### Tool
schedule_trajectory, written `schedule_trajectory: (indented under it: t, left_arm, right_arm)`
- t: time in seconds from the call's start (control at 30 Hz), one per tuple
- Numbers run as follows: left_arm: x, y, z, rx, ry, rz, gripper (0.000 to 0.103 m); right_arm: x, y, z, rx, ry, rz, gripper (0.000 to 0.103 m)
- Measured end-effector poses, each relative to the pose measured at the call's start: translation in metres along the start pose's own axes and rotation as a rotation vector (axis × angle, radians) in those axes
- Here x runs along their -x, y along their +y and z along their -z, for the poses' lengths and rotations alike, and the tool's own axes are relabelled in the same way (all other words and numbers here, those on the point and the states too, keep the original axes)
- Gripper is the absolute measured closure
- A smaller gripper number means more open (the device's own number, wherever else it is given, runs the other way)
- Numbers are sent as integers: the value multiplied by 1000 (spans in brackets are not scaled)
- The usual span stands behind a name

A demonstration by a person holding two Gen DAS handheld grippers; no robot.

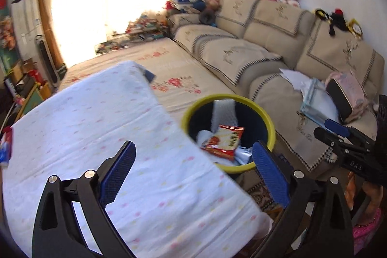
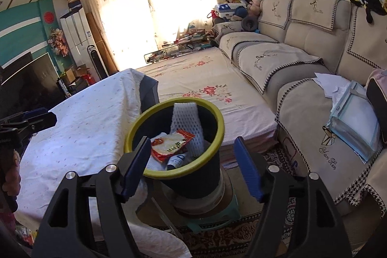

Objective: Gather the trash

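Observation:
A dark bin with a yellow-green rim (image 1: 266, 122) (image 2: 135, 127) stands beside the table. Inside lie a red and white snack wrapper (image 1: 223, 140) (image 2: 170, 144), a white foam net sleeve (image 1: 223, 113) (image 2: 186, 120) and other white scraps. My left gripper (image 1: 193, 156) is open and empty, over the table's edge next to the bin. My right gripper (image 2: 192, 149) is open and empty, just above the bin's near rim. The right gripper also shows at the right of the left wrist view (image 1: 336, 129). The left gripper shows at the left edge of the right wrist view (image 2: 36, 120).
A table under a white dotted cloth (image 1: 96, 125) (image 2: 84, 125) lies left of the bin. A beige sofa (image 1: 266, 40) (image 2: 302, 40) runs along the right, with papers and a bag (image 2: 353, 117) on its seat. The bin stands on a stool (image 2: 212, 217) over a patterned rug.

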State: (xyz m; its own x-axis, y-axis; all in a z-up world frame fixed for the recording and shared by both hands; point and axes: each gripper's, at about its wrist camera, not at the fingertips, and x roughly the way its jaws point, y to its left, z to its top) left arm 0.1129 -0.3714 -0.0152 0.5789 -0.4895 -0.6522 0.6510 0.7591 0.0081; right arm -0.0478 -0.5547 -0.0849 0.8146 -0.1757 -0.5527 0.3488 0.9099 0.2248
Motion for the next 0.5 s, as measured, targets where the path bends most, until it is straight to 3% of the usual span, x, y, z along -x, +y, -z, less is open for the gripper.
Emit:
schedule_trajectory:
  t: [0.37, 0.5]
  left_arm:
    - [137, 101, 88, 176, -139, -281, 5]
    - [173, 131, 116, 252, -159, -343, 5]
  right_arm:
    - [16, 105, -9, 183, -13, -136, 33]
    - [29, 149, -7, 264, -27, -164, 22]
